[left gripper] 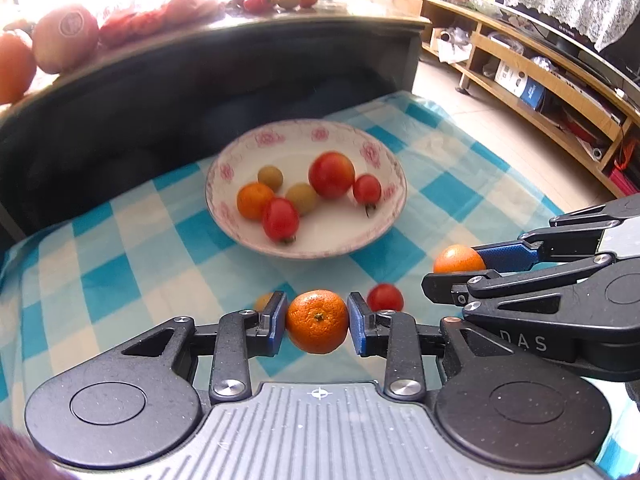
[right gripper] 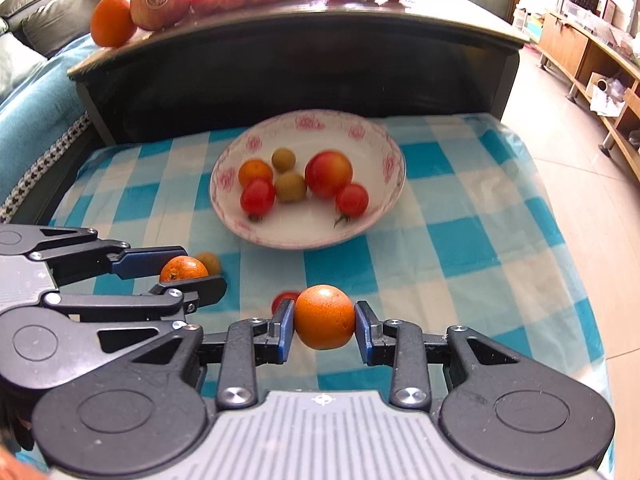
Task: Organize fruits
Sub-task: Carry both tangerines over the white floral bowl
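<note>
Between left tool [left gripper: 317, 322] pads: mandarin [left gripper: 317, 321]

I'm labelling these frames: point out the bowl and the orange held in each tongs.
bowl [right gripper: 394, 168], right wrist view, bare rim.
left tongs' orange [left gripper: 317, 321], left wrist view, stem end.
right tongs' orange [right gripper: 325, 317], right wrist view, peel centre.

Small green fruit [left gripper: 264, 301] mostly hidden behind left finger pad [left gripper: 275, 322]. Cherry tomato [right gripper: 285, 298] half hidden behind right finger pad [right gripper: 285, 330]. Shelf items [left gripper: 520, 80] blurred. Big orange [left gripper: 14, 66] cut by frame edge.

Both wrist views look forward, low, sharing the bowl [left gripper: 306, 188] (mid-distance).
</note>
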The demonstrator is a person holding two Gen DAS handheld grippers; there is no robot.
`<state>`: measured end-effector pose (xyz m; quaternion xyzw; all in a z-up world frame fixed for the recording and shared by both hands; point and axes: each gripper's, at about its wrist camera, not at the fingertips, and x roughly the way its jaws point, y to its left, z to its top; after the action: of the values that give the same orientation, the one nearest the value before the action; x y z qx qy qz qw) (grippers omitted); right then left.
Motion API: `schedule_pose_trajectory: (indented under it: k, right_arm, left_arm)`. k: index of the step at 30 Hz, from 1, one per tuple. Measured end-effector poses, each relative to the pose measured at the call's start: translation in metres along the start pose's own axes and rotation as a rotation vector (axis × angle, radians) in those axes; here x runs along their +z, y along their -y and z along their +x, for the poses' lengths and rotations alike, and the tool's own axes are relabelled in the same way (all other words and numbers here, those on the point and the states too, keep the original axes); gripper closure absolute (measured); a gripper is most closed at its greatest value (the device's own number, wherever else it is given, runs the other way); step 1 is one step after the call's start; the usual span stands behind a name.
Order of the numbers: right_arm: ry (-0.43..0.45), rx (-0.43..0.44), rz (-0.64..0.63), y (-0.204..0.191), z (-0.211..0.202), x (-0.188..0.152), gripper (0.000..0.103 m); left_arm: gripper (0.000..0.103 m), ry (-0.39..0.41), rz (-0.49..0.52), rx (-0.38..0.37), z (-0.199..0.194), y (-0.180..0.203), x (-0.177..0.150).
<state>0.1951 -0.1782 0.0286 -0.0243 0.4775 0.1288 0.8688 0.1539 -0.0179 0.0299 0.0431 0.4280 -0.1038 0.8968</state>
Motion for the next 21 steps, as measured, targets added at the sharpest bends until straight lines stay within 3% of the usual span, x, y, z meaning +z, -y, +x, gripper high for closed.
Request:
schedule_pose_trajectory:
  k: [21]
  right_arm:
    - [0.031, 0.039, 0.033, 0.018, 0.032, 0.052, 0.067]
  left_arm:
    - [0.064, 0.011, -0.046, 0.004, 0.031, -0.022, 0.045]
